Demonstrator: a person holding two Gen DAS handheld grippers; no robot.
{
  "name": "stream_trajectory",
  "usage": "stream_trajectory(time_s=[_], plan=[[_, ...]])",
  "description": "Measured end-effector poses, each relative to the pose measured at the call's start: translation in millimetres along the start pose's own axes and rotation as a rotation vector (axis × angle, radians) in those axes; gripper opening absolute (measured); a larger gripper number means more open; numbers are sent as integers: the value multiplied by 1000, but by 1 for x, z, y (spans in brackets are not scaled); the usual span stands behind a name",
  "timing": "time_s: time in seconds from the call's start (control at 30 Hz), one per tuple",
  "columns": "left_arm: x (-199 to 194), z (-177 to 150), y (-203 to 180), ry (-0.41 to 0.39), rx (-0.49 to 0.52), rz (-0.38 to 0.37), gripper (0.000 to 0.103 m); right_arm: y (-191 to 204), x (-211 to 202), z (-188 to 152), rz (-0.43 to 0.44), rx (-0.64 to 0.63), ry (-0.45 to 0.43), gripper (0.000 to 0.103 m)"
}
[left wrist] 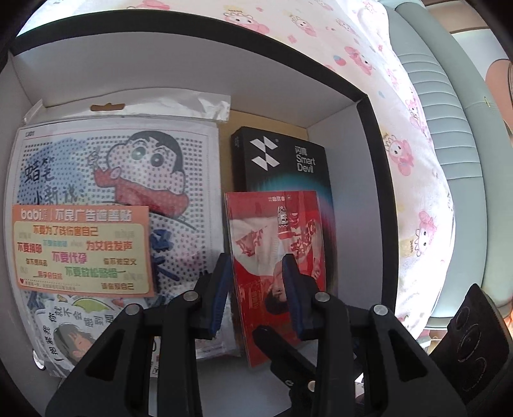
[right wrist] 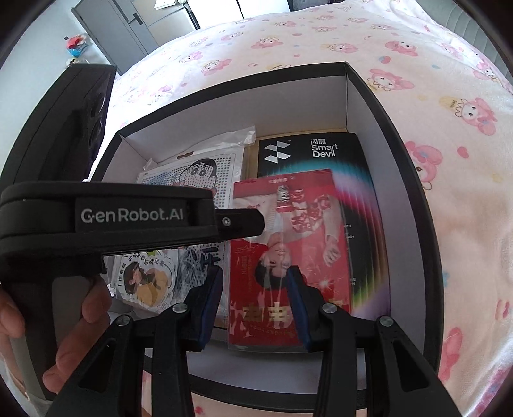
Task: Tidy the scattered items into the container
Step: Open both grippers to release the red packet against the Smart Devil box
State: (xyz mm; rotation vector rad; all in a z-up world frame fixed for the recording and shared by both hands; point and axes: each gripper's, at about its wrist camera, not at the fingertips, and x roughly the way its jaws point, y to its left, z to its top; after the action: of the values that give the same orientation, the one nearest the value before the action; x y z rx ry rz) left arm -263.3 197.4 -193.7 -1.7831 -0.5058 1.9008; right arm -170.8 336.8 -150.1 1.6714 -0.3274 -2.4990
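Note:
A black-rimmed box with white walls [left wrist: 192, 70] [right wrist: 224, 106] sits on the bed. Inside lie a cartoon bead pack [left wrist: 112, 166] [right wrist: 205, 166], an orange sticker card [left wrist: 80, 250], a sticker sheet [left wrist: 73, 327] [right wrist: 144, 276], a black Smart Devil box [left wrist: 282, 160] [right wrist: 307, 150] and a red photo card [left wrist: 263, 231] [right wrist: 307, 224] resting flat on it. My left gripper [left wrist: 256, 288] [right wrist: 250, 224] hovers open over the card's left edge. My right gripper [right wrist: 255, 298] is also open above the card's near end. Nothing is pinched between either pair of pads.
A pink cartoon bedsheet [left wrist: 384, 96] [right wrist: 320, 38] surrounds the box. A green padded headboard [left wrist: 449, 128] rises at the right. A grey cabinet [right wrist: 121, 29] stands beyond the bed. A hand [right wrist: 80, 320] holds the left gripper's handle. The right gripper's body [left wrist: 474, 330] shows at lower right.

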Motion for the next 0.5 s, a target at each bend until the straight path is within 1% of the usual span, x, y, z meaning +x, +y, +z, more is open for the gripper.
stream_trajectory(time_s=[0.1, 0.2, 0.3, 0.33, 0.37, 0.43, 0.5], plan=[[-2, -2, -1, -6, 11, -18, 32, -1, 0, 0, -4, 3, -1, 37], [-9, -4, 10, -37, -20, -10, 32, -5, -2, 1, 1, 25, -14, 37], [-17, -5, 18, -71, -32, 13, 31, -10, -2, 1, -38, 36, -18, 37], [-19, -4, 20, -76, -36, 20, 28, -10, -1, 2, -47, 36, -13, 37], [-20, -2, 21, -80, -43, 23, 25, -10, 0, 2, -53, 35, -9, 37], [-20, 2, 19, -79, -50, 20, 25, -9, 1, 2, -60, 35, -8, 37], [-16, 5, 15, -57, -55, 34, 25, -9, 0, 2, -57, 39, -8, 37]])
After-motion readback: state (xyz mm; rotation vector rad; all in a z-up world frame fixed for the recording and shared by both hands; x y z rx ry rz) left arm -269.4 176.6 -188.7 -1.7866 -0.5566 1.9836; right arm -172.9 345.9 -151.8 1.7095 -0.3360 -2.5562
